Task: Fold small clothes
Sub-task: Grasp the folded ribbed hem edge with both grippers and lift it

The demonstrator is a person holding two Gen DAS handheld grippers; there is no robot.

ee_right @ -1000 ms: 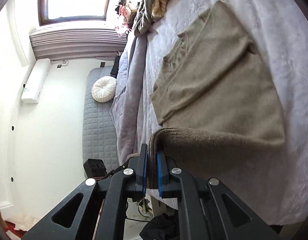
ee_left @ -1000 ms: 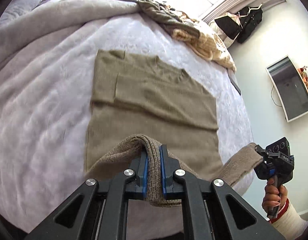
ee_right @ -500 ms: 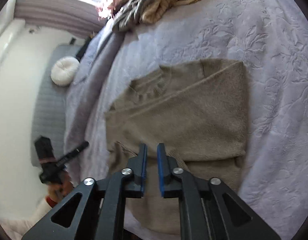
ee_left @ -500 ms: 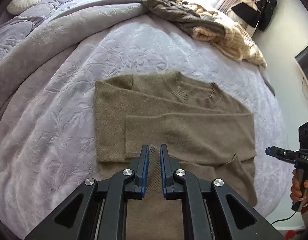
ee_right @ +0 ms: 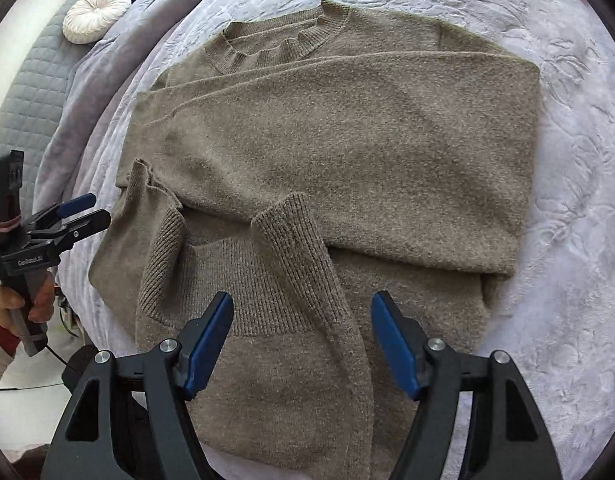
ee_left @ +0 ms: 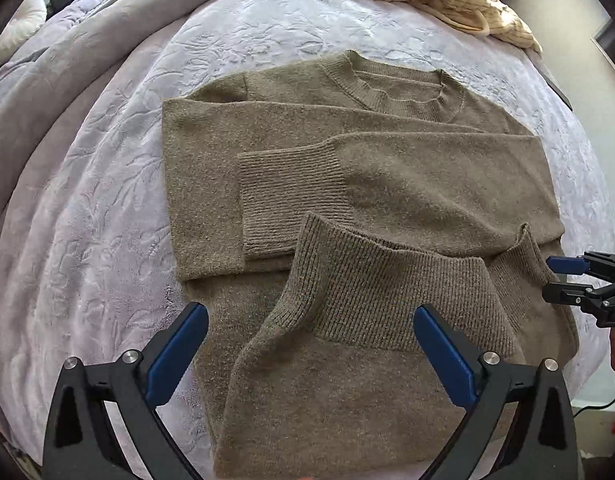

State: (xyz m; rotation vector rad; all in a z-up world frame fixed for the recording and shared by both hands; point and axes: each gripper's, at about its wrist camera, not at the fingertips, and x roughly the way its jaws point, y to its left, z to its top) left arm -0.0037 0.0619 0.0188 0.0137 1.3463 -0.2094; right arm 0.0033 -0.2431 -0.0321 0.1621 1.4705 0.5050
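Sweater (ee_left: 387,184) lies on the bed (ee_left: 87,208), bottom edge flopped up. Left tool (ee_left: 311,344) and right tool (ee_right: 303,340) are opening wide, holding nothing.

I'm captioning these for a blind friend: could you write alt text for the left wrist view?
An olive-brown knitted sweater lies on a pale lilac bedspread, sleeves folded across its chest and ribbed hem flipped up part-way. The left gripper hangs above it, jaws opening, nothing gripped; the right gripper shows at the right edge.
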